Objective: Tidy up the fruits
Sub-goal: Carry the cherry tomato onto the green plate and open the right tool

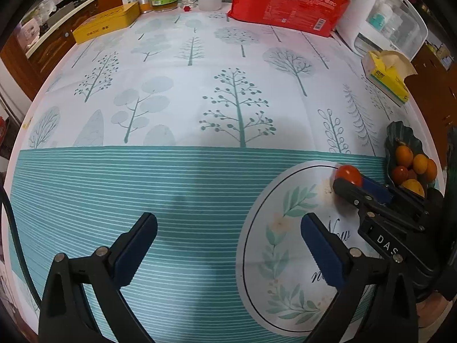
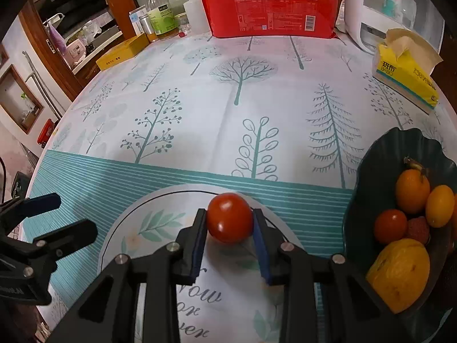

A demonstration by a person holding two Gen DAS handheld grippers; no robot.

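A red tomato [image 2: 230, 217] rests on the round leaf-printed patch of the tablecloth, and my right gripper [image 2: 229, 213] is shut on it with both blue pads against its sides. The left wrist view shows the same tomato [image 1: 348, 173] in the right gripper [image 1: 352, 184] at the right. A dark green leaf-shaped bowl [image 2: 380, 157] stands just right of it and holds orange fruits [image 2: 412, 190], a small tomato [image 2: 390, 225], a red berry and a large yellow fruit [image 2: 400, 271]. My left gripper [image 1: 228, 220] hangs open over the striped cloth, nothing between its fingers.
A red pack of paper cups [image 2: 271, 8] stands at the back, with bottles and jars [image 2: 160, 14] and a flat yellow box [image 2: 122, 53] at the back left. A yellow tissue box [image 2: 405, 77] and a white appliance [image 2: 380, 14] sit at the back right.
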